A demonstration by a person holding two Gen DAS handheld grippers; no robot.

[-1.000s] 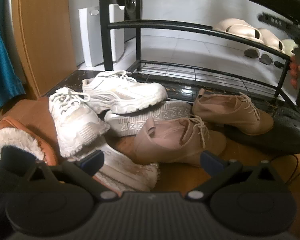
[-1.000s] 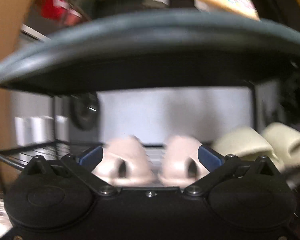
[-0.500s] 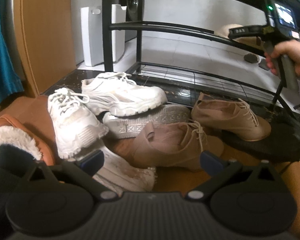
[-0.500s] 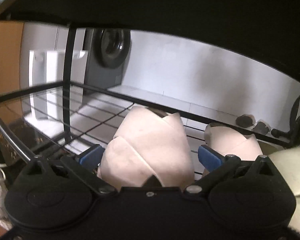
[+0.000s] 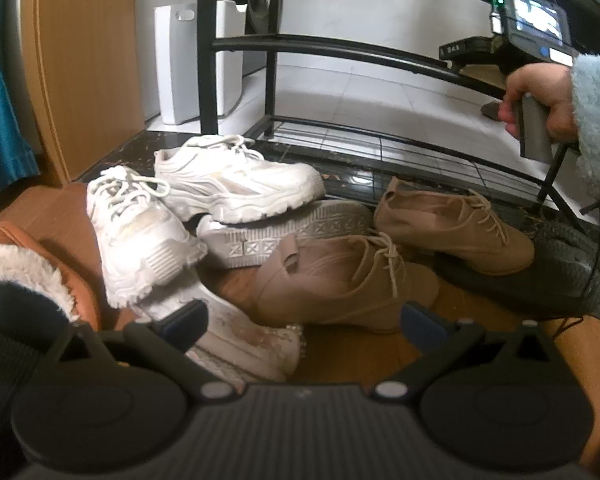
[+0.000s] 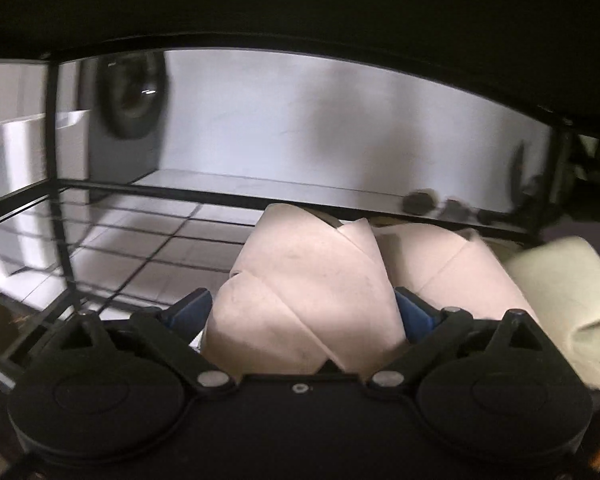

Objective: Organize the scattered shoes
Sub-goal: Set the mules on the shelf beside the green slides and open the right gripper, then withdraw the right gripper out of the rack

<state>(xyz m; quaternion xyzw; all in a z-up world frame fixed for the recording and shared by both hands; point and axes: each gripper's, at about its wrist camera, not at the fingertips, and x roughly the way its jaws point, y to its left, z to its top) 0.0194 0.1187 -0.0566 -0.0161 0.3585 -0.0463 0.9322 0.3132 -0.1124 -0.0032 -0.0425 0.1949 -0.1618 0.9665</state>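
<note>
The black block on the handheld device bears small pale characters, too blurred to read. No other text is legible.

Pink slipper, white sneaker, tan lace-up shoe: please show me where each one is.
pink slipper (image 6: pixel 312 300), right wrist view, on its upper strap.
white sneaker (image 5: pixel 236 178), left wrist view, on its side panel.
tan lace-up shoe (image 5: pixel 340 284), left wrist view, on its side.
</note>
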